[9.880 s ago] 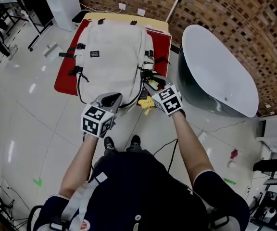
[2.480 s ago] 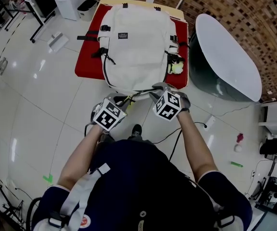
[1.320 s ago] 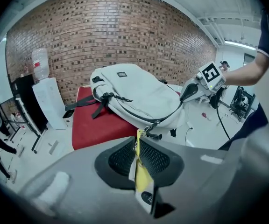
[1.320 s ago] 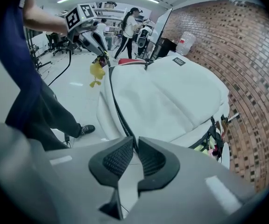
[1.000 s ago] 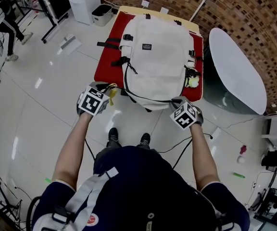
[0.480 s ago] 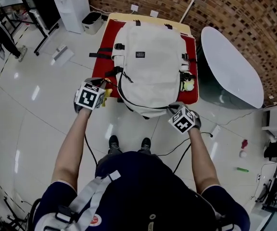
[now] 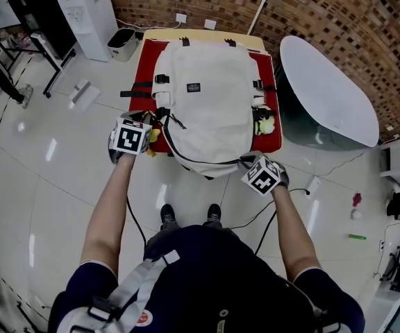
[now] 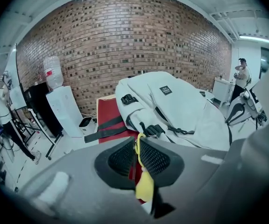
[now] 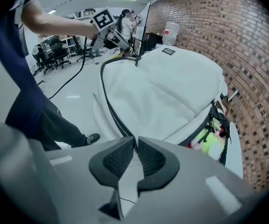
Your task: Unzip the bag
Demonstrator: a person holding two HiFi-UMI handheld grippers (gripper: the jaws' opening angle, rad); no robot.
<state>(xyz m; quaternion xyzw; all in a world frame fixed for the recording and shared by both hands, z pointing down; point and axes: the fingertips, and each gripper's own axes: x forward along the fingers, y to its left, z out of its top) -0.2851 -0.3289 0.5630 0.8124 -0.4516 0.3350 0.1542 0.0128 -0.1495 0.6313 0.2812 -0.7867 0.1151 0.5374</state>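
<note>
Head view: bulky white backpack [image 7: 207, 96]

Brick wall [image 7: 311, 5] behind, glossy white floor [image 7: 47, 186], water dispenser [image 7: 85, 9] at left.

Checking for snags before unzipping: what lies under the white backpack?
A red mat shows on both sides of the backpack, over a pale tabletop edge at the far end. Anything beneath the bag's middle is covered.

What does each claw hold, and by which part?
Left claw pinches the yellow zipper tag; right claw grips the backpack by its near zipper edge.
</note>
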